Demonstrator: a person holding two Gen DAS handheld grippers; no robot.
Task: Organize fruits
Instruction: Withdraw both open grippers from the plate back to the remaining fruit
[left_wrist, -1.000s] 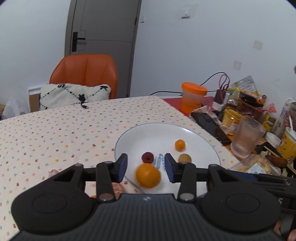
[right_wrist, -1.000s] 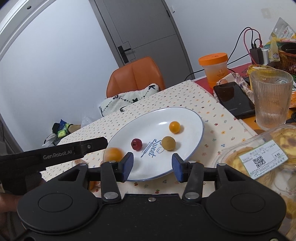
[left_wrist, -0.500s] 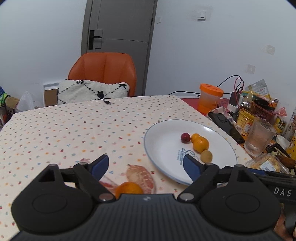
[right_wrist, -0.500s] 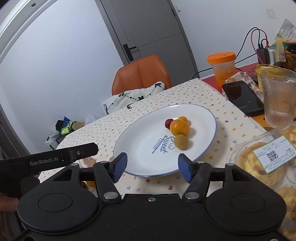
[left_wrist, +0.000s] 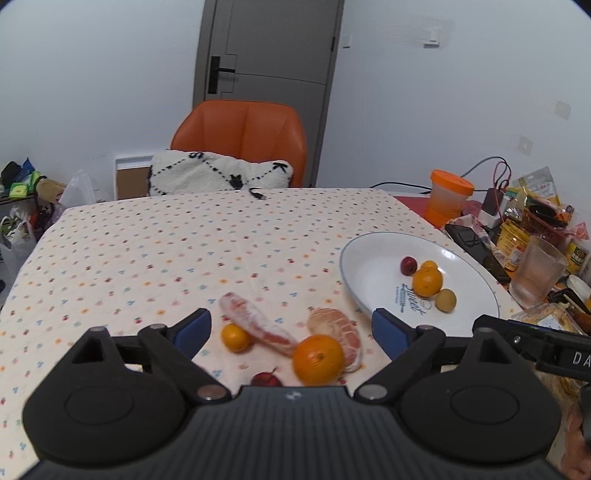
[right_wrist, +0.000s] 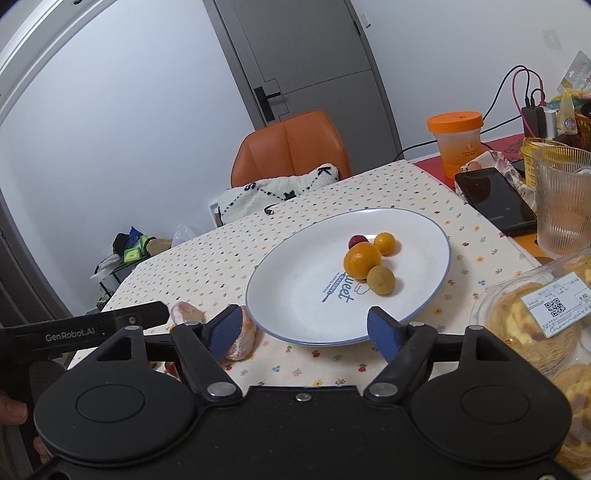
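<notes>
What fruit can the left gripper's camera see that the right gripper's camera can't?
Only the left wrist view shows the big orange on the tablecloth, the small orange beside the long pomelo segment, and a red fruit at the camera's lower edge. Only the right wrist view shows the boxed egg tarts clearly. Both show the white plate holding four fruits, and the round pomelo piece. Both grippers, left gripper and right gripper, are open and empty.

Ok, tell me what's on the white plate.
On the white plate: an orange, a smaller orange fruit, a dark red fruit, a yellow-green fruit. The orange partly hides the red one.
</notes>
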